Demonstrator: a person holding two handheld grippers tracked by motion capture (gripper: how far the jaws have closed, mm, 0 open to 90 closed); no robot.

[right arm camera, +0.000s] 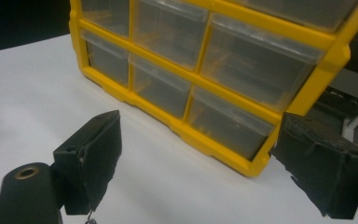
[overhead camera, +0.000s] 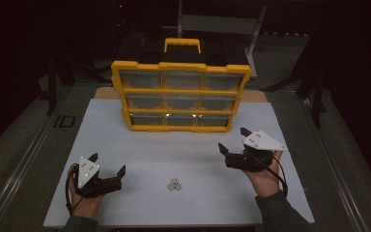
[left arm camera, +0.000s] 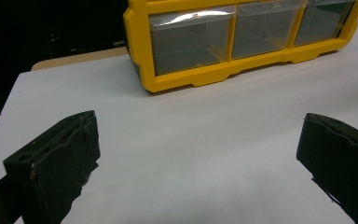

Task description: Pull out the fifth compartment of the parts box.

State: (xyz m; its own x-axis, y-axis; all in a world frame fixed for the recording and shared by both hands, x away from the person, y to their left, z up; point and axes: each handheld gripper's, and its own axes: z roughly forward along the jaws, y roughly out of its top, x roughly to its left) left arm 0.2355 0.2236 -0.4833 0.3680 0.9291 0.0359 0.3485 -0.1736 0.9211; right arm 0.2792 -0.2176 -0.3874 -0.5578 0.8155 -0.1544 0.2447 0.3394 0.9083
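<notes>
Nothing started yet: nuts [overhead camera: 175, 184] lying loose on table [overhead camera: 140, 145], cabinet [overhead camera: 180, 96] drawers all closed. Left gripper [overhead camera: 107, 165] and right gripper [overhead camera: 232, 140] both spread wide, empty.

**Layout on the table**

Cabinet [overhead camera: 180, 95] at the table's [overhead camera: 125, 145] far middle, upright, drawers facing near. Nuts [overhead camera: 175, 184] before it, near the front edge. Left gripper [overhead camera: 107, 166] left of nuts, right gripper [overhead camera: 232, 140] right, well apart.
</notes>
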